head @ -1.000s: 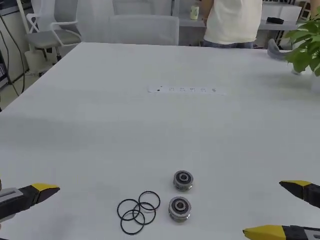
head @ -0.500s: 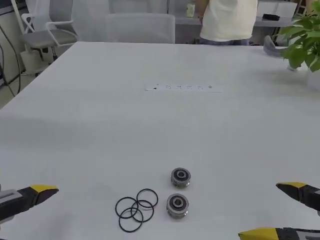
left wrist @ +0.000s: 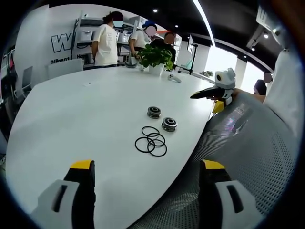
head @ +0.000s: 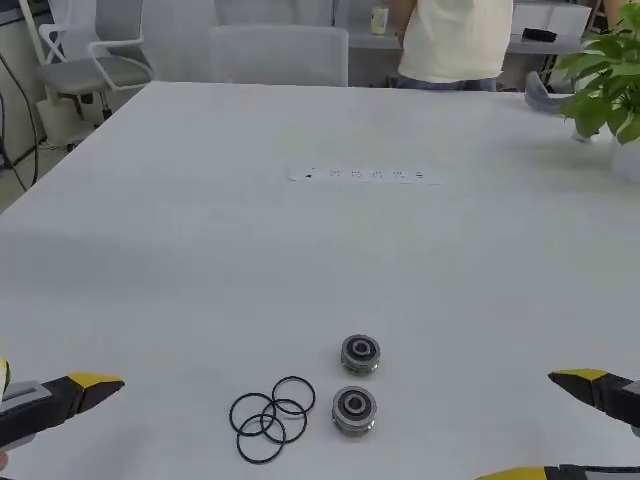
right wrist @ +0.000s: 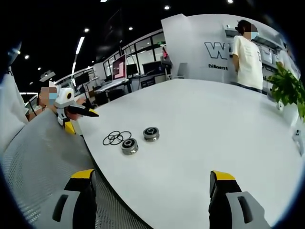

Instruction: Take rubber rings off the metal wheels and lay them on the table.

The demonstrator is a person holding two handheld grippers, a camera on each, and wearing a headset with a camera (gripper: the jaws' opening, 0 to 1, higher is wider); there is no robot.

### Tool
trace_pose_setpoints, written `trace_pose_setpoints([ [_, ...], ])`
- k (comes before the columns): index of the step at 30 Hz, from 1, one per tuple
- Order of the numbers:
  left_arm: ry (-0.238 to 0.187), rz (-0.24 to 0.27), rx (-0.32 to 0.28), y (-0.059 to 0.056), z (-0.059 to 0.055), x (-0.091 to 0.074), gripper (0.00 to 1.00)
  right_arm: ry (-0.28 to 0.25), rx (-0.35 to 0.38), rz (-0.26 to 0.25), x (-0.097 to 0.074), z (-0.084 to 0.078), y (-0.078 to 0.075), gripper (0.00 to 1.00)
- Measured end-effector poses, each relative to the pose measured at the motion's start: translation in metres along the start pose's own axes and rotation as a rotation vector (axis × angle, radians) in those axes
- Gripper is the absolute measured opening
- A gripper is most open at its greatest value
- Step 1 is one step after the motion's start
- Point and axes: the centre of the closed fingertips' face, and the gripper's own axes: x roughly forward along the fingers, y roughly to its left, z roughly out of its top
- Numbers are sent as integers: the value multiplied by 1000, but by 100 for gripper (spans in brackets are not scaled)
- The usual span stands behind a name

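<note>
Four rings point(head: 272, 418) lie loose beside wheels point(head: 360, 354) — stripping looks near done. Jaws of left gripper point(left wrist: 147, 167) and right gripper point(right wrist: 152, 174) apart, empty — next: check wheels for leftovers.

Left gripper point(left wrist: 147, 166) is held low, jaws spread wide. Right gripper point(right wrist: 152, 175) is held opposite, jaws likewise spread wide; both are turned inward.

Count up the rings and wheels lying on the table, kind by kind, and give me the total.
Rubber rings: 4
Metal wheels: 2
Total: 6
</note>
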Motion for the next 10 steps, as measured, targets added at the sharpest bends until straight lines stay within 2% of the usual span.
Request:
trace_pose_setpoints([
  [10,28,-8,15,-2,-4,0,89,7,-3,-4,-1,-1,0,98],
])
